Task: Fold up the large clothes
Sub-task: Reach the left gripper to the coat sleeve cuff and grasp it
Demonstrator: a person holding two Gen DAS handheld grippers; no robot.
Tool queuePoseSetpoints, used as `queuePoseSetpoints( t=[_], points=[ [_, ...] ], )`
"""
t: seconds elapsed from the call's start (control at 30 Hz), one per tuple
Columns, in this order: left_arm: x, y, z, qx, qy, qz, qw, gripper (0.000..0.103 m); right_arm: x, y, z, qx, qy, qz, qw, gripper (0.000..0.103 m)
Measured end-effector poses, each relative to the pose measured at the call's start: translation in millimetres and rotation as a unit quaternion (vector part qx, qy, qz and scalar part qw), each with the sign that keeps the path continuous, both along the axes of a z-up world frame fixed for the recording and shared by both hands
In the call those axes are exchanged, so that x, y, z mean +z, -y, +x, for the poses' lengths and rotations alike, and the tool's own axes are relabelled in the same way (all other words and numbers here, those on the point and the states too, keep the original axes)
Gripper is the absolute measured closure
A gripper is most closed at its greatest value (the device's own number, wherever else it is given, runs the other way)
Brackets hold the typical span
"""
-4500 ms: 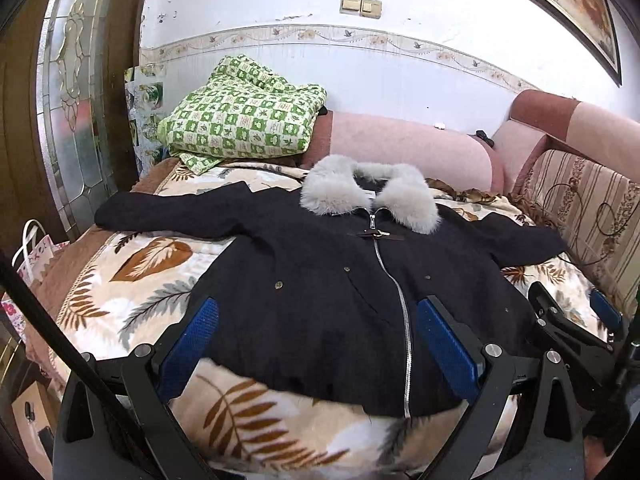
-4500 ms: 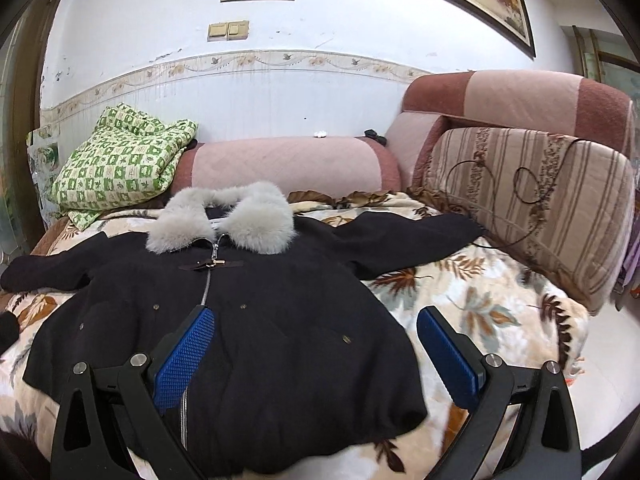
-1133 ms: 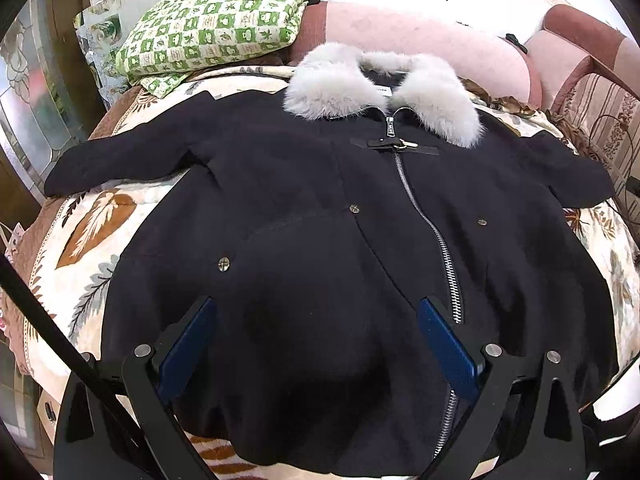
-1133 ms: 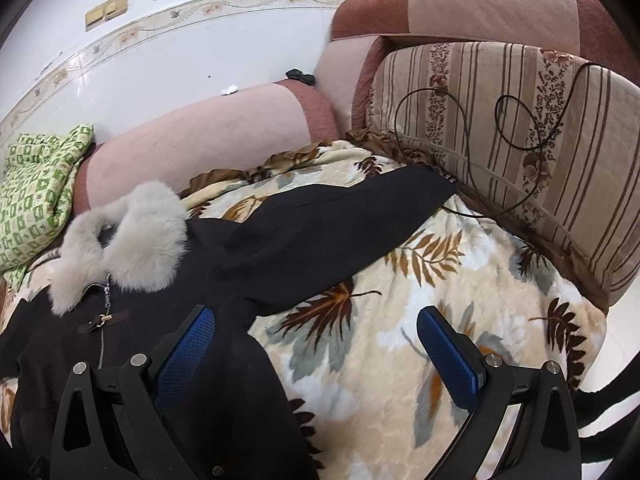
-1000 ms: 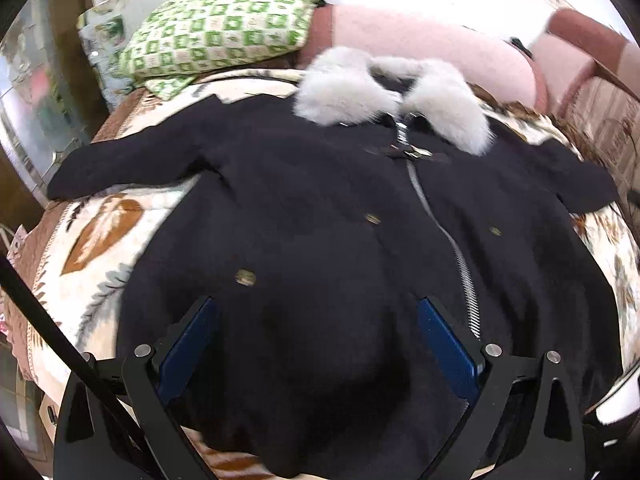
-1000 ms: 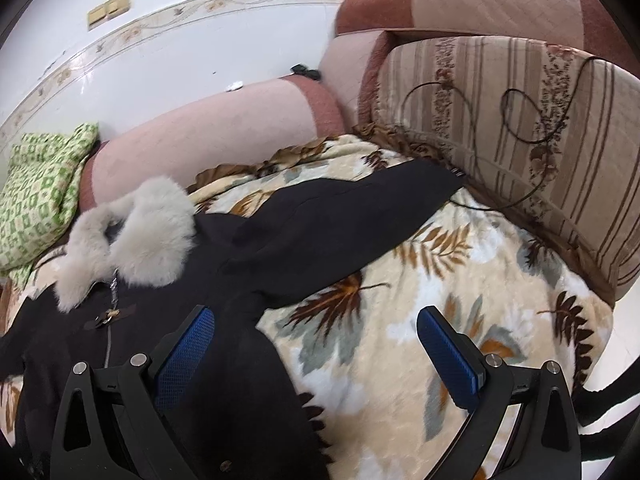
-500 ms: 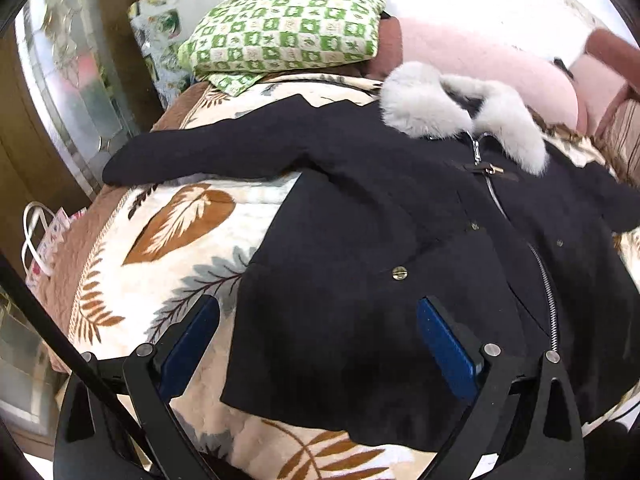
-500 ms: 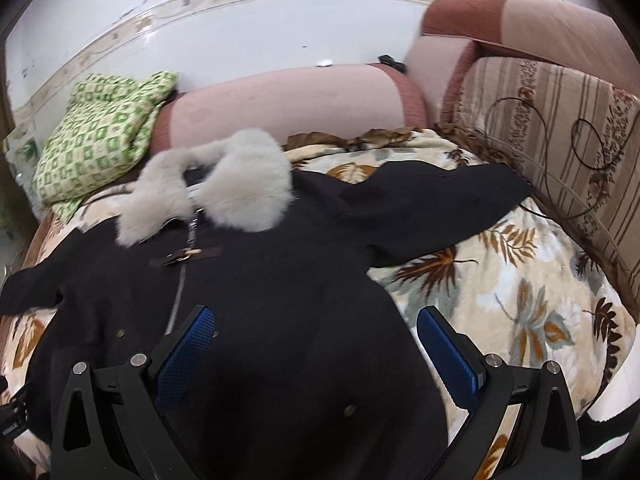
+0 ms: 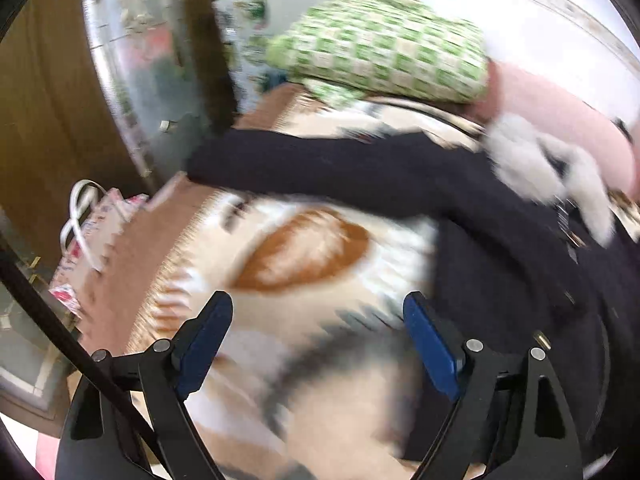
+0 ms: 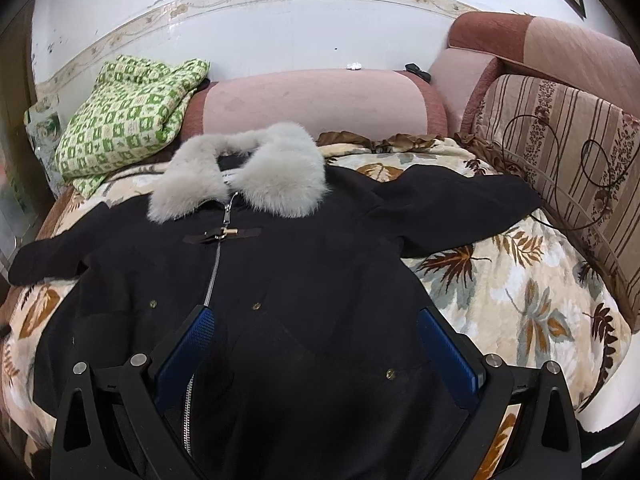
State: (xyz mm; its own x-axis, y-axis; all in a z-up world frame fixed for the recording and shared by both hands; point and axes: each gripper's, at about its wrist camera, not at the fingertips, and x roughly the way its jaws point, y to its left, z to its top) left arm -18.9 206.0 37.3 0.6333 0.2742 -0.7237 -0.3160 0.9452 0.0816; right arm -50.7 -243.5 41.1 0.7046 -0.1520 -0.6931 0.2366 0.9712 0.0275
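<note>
The black coat (image 10: pixel 304 280) lies face up and spread flat on the leaf-print blanket (image 10: pixel 532 300) of the sofa bed, its grey fur collar (image 10: pixel 240 172) toward the pink bolster (image 10: pixel 316 100) at the back and its hem toward the cameras, so no fold is made yet. The relation that matters is the sleeve on the coat's left-hand side (image 9: pixel 320 168): its long axis runs across the left wrist view, from the shoulder on the right out to a cuff on the left near the bed's edge, and it lies ahead of and above the left gripper (image 9: pixel 316 340). That gripper's jaws have just been closing a little but stand well apart, with only blanket seen between them, nothing held; the view is blurred. The right gripper (image 10: pixel 316 344) hovers over the coat's lower front beside the zip (image 10: pixel 214 272), jaws spread wide and pinching nothing, and the other sleeve (image 10: pixel 460 208) reaches away to its right toward the striped cushion (image 10: pixel 560 140). The left hand looks much the nearer to the left sleeve, so folding that sleeve inward over the body probably comes next.
</note>
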Motion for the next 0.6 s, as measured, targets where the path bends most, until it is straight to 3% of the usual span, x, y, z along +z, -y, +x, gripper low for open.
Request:
queuePoseSetpoints(
  t=[0.1, 0.27, 0.6],
  points=[
    [10, -43, 30, 0.044, 0.010, -0.004, 0.9990, 0.016, -9, -2, 4, 0.000, -0.013, 0.005, 1.000, 0.001],
    [12, -119, 84, 0.098, 0.035, -0.049, 0.9934, 0.016, -27, -7, 12, -0.002, -0.036, 0.000, 0.999, 0.001],
    [-52, -198, 158, 0.140, -0.003, -0.151, 0.9785, 0.016, -45, -10, 30, -0.004, -0.042, -0.009, 0.999, 0.001]
  ],
)
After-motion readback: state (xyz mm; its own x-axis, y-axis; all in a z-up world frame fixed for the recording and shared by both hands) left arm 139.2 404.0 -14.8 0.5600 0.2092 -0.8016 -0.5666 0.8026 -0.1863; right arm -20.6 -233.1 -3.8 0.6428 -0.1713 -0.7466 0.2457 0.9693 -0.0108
